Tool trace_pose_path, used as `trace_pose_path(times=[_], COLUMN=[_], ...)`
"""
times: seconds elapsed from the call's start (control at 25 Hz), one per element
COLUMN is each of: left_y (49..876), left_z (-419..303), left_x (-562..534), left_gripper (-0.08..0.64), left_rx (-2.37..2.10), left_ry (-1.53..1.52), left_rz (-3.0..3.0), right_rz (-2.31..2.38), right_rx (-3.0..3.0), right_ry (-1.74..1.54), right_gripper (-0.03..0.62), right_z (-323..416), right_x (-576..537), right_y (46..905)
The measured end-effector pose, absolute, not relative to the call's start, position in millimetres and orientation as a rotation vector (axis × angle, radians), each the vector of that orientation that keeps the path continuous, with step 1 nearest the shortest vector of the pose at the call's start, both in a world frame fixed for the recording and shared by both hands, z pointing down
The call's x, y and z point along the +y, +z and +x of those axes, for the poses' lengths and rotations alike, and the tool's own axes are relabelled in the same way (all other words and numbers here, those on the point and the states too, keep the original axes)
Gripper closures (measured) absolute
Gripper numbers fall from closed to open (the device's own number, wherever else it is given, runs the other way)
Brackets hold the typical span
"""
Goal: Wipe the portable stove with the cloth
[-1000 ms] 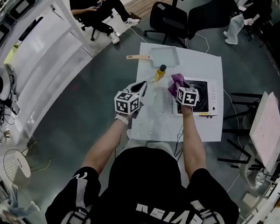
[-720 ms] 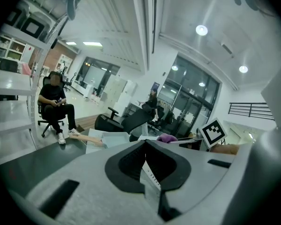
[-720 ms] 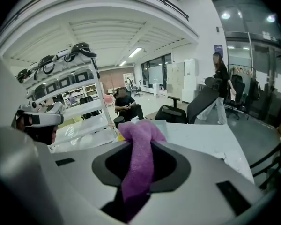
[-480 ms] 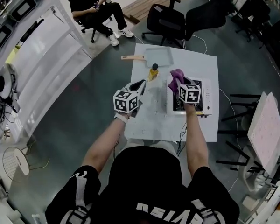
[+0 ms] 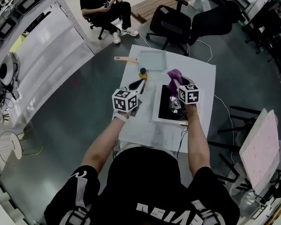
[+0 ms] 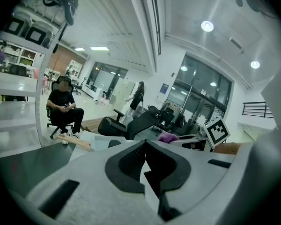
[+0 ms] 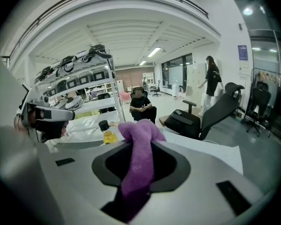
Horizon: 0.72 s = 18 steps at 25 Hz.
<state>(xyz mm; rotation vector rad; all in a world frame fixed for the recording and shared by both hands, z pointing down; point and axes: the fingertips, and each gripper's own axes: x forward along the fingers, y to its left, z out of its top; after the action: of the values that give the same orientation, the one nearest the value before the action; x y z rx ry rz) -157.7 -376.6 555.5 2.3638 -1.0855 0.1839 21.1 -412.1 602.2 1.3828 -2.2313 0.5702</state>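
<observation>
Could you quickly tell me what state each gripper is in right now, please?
Left gripper: closed, nothing between its jaws.
Right gripper: closed on the purple cloth.

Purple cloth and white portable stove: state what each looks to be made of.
Purple cloth: soft fuzzy fabric, probably microfibre; matte, and it folds limply. White portable stove: casing looks like painted sheet metal, smooth and faintly glossy; its dark top holds a shiny, likely metal burner. Too small to be sure.
</observation>
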Motion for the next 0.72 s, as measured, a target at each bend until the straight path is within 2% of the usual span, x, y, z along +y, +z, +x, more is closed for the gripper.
trace_pose_path(times=[0.36,0.72], left_y=[576,609], left_z=[-120,-118], left_x=[-393,-402], left_gripper=[0.554,0.554], left_rx=[-1.167,-1.228], left_ry=[0.199,0.219], left_rz=[2.301,2.225], right_rz=[1.238,1.043], right_rx=[-2.287,-2.333], right_ry=[0.539,0.532], right_gripper=[0.495,0.495], right_z=[47,10], right_x=[-454,-473], right_y=[618,657])
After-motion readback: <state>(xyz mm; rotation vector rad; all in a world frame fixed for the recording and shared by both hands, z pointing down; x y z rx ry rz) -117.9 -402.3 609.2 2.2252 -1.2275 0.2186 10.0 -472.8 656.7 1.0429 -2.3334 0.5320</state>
